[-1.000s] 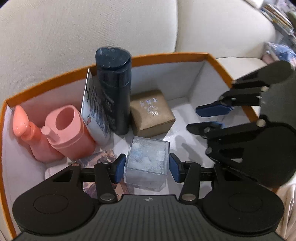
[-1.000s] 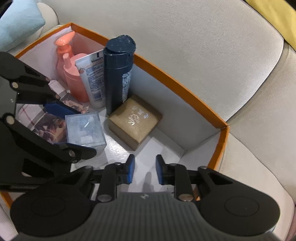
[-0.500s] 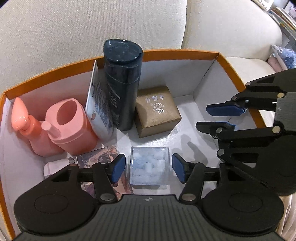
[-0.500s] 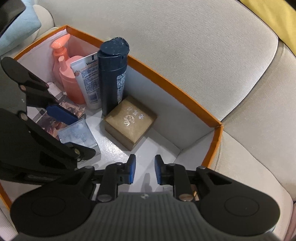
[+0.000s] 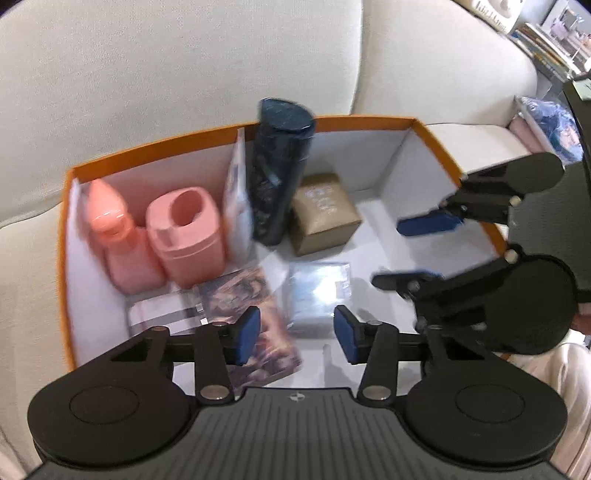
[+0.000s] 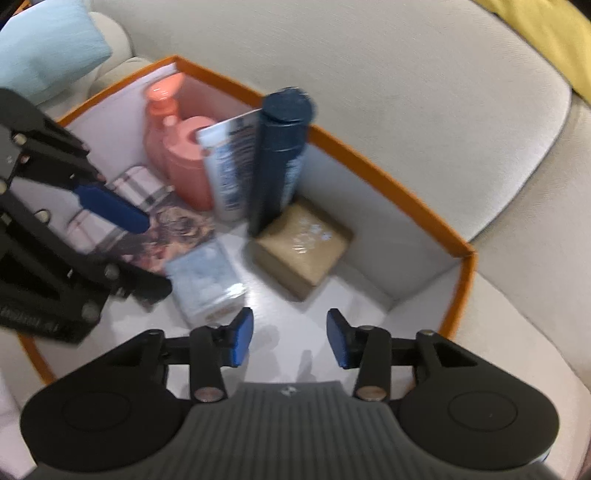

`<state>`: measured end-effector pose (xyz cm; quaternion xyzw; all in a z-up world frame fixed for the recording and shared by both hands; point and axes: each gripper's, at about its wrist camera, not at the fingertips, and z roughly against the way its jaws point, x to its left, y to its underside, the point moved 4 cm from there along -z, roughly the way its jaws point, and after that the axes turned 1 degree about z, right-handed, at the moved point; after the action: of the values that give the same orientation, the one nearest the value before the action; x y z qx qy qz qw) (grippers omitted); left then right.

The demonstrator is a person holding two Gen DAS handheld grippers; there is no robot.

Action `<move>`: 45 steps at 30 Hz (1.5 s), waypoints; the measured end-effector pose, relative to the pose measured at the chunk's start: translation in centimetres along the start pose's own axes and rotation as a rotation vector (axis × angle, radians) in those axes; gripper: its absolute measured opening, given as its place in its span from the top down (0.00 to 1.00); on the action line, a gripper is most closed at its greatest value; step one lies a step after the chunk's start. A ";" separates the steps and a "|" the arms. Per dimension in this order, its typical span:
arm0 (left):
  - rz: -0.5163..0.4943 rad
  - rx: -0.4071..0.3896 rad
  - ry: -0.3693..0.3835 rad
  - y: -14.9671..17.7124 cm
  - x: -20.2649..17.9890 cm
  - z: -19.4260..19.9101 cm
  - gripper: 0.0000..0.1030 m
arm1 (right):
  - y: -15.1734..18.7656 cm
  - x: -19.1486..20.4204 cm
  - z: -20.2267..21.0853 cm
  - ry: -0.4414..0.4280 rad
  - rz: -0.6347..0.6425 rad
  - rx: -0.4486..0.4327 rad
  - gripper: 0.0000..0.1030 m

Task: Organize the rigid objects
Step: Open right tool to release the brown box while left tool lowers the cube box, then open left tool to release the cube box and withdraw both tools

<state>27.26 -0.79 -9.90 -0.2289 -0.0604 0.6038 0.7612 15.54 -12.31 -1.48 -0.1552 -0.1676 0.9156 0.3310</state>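
Nearest, the left gripper (image 5: 293, 338) hangs released just short of the clear cube (image 5: 318, 291) on the floor of the orange box (image 5: 184, 146), straight ahead between its jaws, while the right gripper (image 6: 290, 341), also spread and empty, sits farther right.

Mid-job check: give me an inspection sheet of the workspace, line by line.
Surface: orange box on a cream sofa.
Job's things: clear cube, brown box, dark bottle upright, white tube, two pink bottles, picture card, all inside.
Clutter: nothing seen.
Grippers: left tongs open, empty; right tongs open, empty.
Cables: nothing seen.
Surroundings: blue cushion, shelves.
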 end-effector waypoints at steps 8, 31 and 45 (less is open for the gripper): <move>0.003 -0.006 0.010 0.8 1.3 -0.2 0.55 | -0.3 -0.6 -2.8 -0.066 0.019 0.074 0.49; 0.023 -0.001 0.026 1.3 2.0 -1.8 0.55 | 1.1 4.4 -0.7 -0.152 0.195 0.057 0.82; 0.013 -0.130 0.042 1.3 0.7 0.7 0.59 | 3.4 7.0 2.3 -0.105 0.126 0.076 0.80</move>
<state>26.00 0.30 -9.94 -0.2909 -0.0820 0.5985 0.7420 7.64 -10.59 -2.01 -0.1047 -0.1397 0.9472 0.2691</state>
